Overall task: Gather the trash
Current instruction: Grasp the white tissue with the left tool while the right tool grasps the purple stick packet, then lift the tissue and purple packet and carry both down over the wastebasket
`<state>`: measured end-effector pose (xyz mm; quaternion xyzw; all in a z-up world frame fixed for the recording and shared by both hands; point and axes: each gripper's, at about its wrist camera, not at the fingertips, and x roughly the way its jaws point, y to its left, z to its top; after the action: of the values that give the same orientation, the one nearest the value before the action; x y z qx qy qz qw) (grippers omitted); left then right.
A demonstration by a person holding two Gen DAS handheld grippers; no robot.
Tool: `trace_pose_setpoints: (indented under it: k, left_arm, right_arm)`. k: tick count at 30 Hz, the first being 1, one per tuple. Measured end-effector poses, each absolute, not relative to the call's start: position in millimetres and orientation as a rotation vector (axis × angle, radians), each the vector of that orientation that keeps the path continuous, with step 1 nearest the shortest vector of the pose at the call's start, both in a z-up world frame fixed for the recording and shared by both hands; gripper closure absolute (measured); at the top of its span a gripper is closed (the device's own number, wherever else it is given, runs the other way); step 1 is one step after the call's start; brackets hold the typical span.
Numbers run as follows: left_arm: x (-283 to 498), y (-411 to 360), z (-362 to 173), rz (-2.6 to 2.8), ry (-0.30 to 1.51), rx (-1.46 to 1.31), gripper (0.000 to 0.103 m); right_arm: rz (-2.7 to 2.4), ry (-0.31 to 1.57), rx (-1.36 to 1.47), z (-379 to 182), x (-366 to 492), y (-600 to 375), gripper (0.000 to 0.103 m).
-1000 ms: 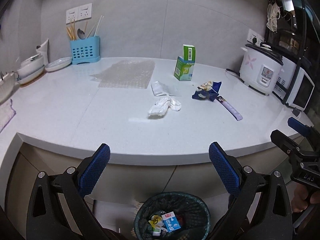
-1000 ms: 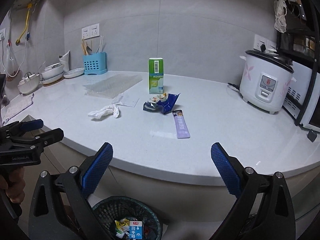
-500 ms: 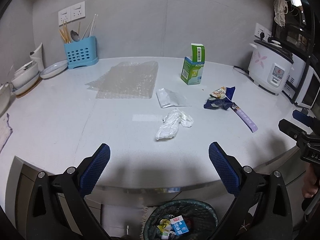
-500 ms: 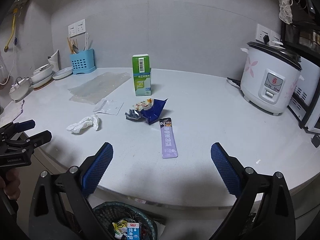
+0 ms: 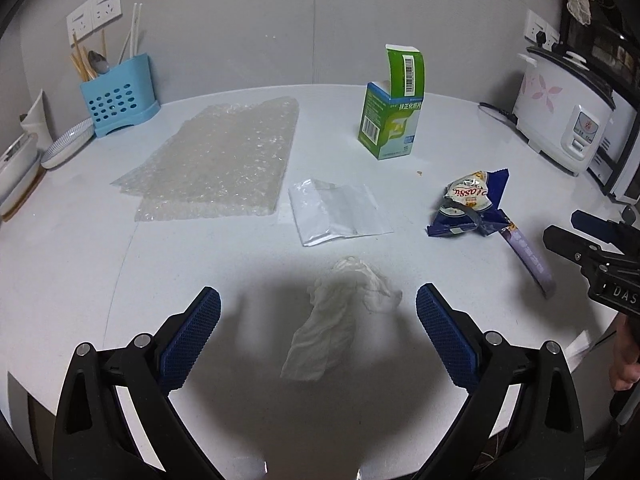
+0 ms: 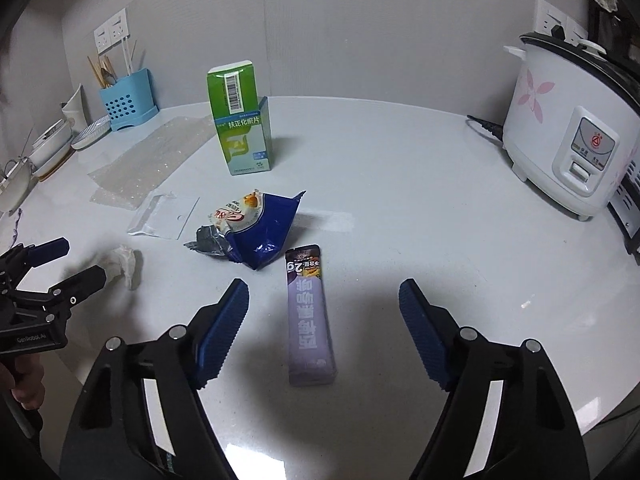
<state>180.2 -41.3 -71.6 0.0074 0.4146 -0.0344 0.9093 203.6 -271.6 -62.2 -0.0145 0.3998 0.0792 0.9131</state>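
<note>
Trash lies scattered in six pieces on a white kitchen counter (image 5: 80, 280): one crumpled tissue (image 5: 340, 312), one clear zip bag (image 5: 336, 212), one sheet of bubble wrap (image 5: 216, 160), one torn blue snack wrapper (image 6: 256, 232), one purple sachet (image 6: 310, 316) and one green medicine box (image 6: 242, 120) standing upright with its flap raised. Two hand-held grippers hover over the counter. The left gripper (image 5: 318, 324) has its blue pads spread wide on either side of the tissue without touching it, holding nothing. The right gripper (image 6: 322, 320) straddles the purple sachet, its jaws closing, the pads clear of the packet and nothing gripped. Along the back wall stand one blue utensil caddy (image 5: 118, 96) and, at the right, one white rice cooker (image 6: 560, 128); stacked dishes at the far left edge are cut off and hard to count. Print on the sachet and the box is too small to read reliably. Only part of each hand shows behind the opposite gripper. A second ago both grippers hung off the counter's edge above a mesh wastebasket that held a few discards; the basket is now out of sight, both tools are over the counter, and the right jaws are narrower than they were.
</note>
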Motion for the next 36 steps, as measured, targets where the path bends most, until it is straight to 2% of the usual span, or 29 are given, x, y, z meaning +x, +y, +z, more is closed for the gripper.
trace_pose_setpoints:
  k: [6,9,12,14,18,20,22,23,28,36]
  left_arm:
    - [199,-51,-87,-0.079,0.899,0.022,0.015]
    - [203,-53,-91,-0.072,0.912,0.020,0.017]
    - [205,-55,-93,-0.072,0.925,0.019,0.024]
    - [206,-57,-93,-0.079,0.933,0.025,0.031]
    - [206,-61,-92,-0.074,0.935,0.044,0.047]
    - [204,-63,-91,-0.066,0.931,0.052,0.063]
    - [203,-66,-91,-0.070,0.927,0.074,0.081]
    - [203,-67,-90,-0.067,0.930,0.081,0.087]
    - [200,-66,-87,-0.079,0.929,0.068,0.091]
    - [191,-66,-79,-0.092,0.878,0.060,0.093]
  right_arm:
    - [0.172,0.867,-0.008,-77,221,-265,0.038]
    - [0.166,0.894,-0.004,-84,227,-264,0.047]
    - [0.166,0.907,-0.002,-89,231,-263,0.048]
    - [0.162,0.921,0.004,-92,232,-262,0.048]
    - [0.149,0.932,-0.002,-95,233,-260,0.059]
    - [0.143,0.937,0.002,-93,232,-260,0.066]
    - [0.138,0.946,-0.002,-93,232,-258,0.082]
    - [0.136,0.950,-0.002,-92,232,-258,0.082]
    - [0.130,0.954,0.005,-91,229,-255,0.086]
    - [0.135,0.935,0.021,-84,222,-255,0.087]
